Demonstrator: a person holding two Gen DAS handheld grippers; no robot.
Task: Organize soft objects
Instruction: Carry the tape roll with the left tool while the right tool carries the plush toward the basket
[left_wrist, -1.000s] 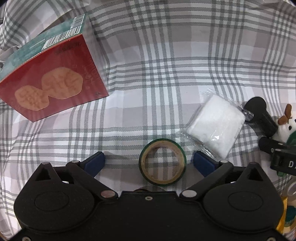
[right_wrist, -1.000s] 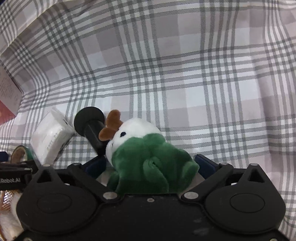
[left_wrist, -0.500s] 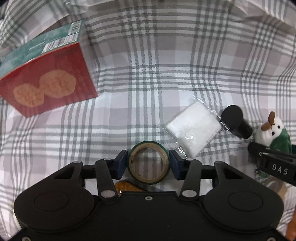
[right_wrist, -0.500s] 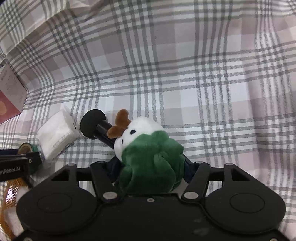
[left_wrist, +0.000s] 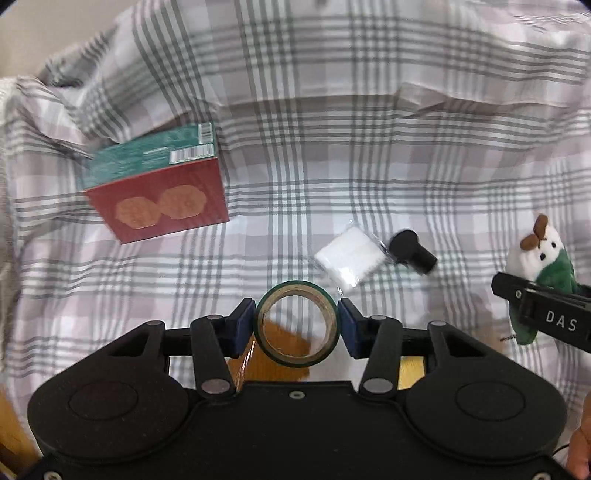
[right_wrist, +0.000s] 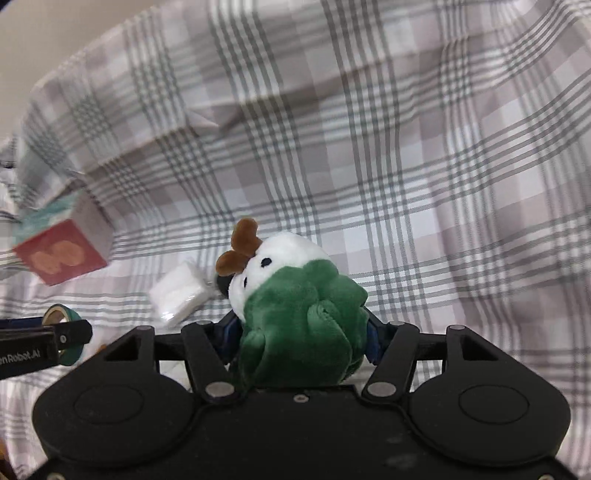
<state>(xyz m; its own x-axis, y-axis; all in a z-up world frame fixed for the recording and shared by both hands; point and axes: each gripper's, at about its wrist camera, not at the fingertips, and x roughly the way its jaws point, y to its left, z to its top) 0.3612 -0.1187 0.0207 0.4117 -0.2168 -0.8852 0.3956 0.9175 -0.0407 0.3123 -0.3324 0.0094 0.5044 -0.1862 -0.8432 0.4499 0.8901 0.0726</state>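
— Tape roll (left_wrist: 296, 324) first: where is it?
— Up off the plaid cloth (left_wrist: 332, 155), pinched at its outer rim between the blue pads of the left hand-held gripper (left_wrist: 296, 326), jaws drawn in tight on it.
— And the right hand-held gripper (right_wrist: 299, 338)?
— Clamped on the green-and-white plush toy (right_wrist: 295, 314), also raised. White packet (left_wrist: 349, 258), black cylinder (left_wrist: 412, 251) and red box (left_wrist: 162, 199) lie below.

Both pointing downward, the left gripper (left_wrist: 296, 326) and right gripper (right_wrist: 297, 334) are each clamped on something.
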